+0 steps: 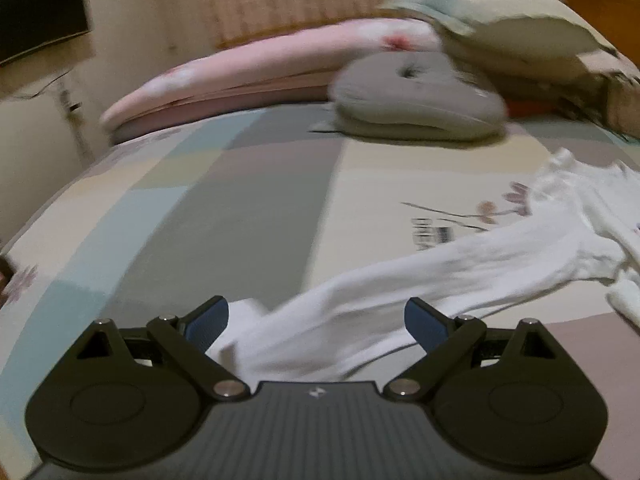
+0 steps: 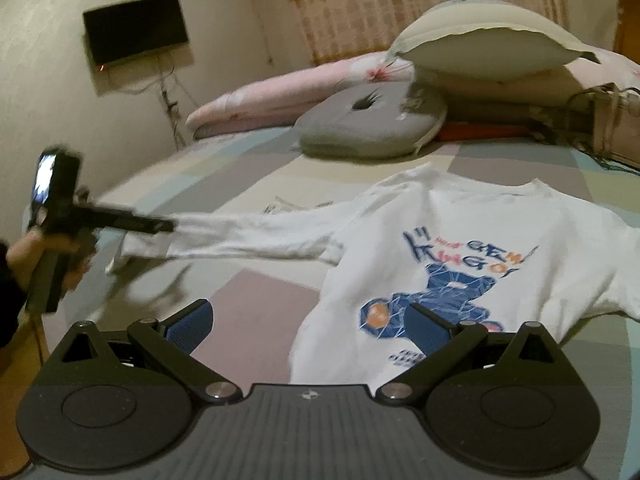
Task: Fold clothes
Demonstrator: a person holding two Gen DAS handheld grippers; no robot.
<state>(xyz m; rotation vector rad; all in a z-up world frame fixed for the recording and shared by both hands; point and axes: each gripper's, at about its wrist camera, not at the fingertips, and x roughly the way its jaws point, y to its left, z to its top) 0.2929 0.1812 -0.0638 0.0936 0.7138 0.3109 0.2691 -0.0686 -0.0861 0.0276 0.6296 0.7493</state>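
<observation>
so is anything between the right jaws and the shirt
Nothing visible. The right gripper hangs open at the white shirt's lower hem, with only bare bedspread beside it. The grey cushion lies well beyond the collar.

patchwork bedspread | grey round cushion | pink quilt | wall TV

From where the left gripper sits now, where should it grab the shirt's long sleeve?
Probably the cuff end of the white shirt's sleeve. It lies between the open left gripper's fingers, the sleeve stretched flat across the bedspread toward the body. Coming straight forward and low, closing across its narrow width, looks best.
</observation>
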